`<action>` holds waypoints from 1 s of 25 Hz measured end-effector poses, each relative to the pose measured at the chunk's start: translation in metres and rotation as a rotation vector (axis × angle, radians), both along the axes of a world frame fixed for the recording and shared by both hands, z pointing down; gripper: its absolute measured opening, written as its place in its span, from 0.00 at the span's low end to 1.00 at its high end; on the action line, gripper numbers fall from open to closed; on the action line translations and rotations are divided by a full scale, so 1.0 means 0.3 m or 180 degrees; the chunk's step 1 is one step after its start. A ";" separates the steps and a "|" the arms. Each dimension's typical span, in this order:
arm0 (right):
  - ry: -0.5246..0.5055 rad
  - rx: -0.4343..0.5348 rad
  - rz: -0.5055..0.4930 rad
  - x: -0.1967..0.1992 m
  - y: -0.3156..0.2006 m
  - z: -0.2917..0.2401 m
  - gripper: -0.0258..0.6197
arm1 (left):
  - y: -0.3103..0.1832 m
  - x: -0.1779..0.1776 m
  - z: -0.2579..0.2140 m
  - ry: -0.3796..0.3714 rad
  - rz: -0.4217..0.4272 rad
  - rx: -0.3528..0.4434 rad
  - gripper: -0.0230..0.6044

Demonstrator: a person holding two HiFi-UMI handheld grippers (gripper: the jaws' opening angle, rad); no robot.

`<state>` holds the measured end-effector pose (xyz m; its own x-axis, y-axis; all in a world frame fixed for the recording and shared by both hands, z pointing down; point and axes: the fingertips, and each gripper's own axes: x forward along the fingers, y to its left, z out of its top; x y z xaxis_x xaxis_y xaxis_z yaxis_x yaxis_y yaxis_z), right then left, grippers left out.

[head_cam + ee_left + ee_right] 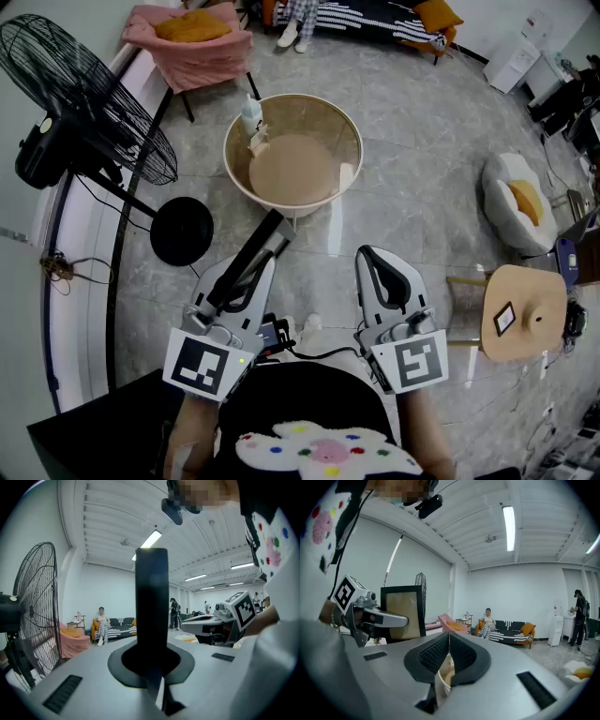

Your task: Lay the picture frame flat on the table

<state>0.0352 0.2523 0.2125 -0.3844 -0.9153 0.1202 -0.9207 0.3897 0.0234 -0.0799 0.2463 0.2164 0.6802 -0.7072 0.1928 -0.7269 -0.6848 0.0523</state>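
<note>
My left gripper (255,272) is shut on a black picture frame (246,262), which sticks out forward past the jaws and points toward a round table (349,131). In the left gripper view the frame (151,606) stands edge-on as a dark upright bar between the jaws of the left gripper (152,665). The right gripper view shows the frame (402,613) from its face, with a black border round a tan panel, and the left gripper (370,616) gripping it. My right gripper (377,261) is held beside it, shut with nothing in it, pads together (449,651).
The round table has a raised rim and bears a bottle (251,114) and a small object at its left. A big floor fan (84,103) with a round base (181,230) stands at left. A pink chair (192,42), a white seat (516,202) and a small wooden side table (525,314) stand around.
</note>
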 end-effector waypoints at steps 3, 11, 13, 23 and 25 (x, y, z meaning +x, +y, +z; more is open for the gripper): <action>0.0001 0.0005 -0.0002 -0.003 -0.012 0.000 0.09 | -0.013 -0.003 0.001 0.0009 -0.0001 -0.0004 0.07; 0.0016 -0.0023 0.0035 -0.008 -0.013 0.010 0.09 | -0.028 -0.013 0.001 0.0036 0.0009 -0.0006 0.07; -0.0014 -0.0034 0.0069 -0.007 -0.015 0.009 0.09 | -0.033 -0.020 -0.002 0.0031 0.0024 0.0031 0.07; -0.0022 0.0108 0.0046 -0.078 -0.005 -0.013 0.09 | -0.043 -0.061 -0.020 0.0044 0.0129 0.0132 0.07; -0.0039 0.0117 0.0064 -0.092 0.000 -0.010 0.09 | -0.041 -0.070 -0.020 0.0058 0.0149 0.0139 0.07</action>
<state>0.0077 0.2524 0.2095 -0.3670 -0.9266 0.0817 -0.9286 0.3701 0.0259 -0.1008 0.2339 0.2103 0.7158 -0.6820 0.1498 -0.6932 -0.7199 0.0345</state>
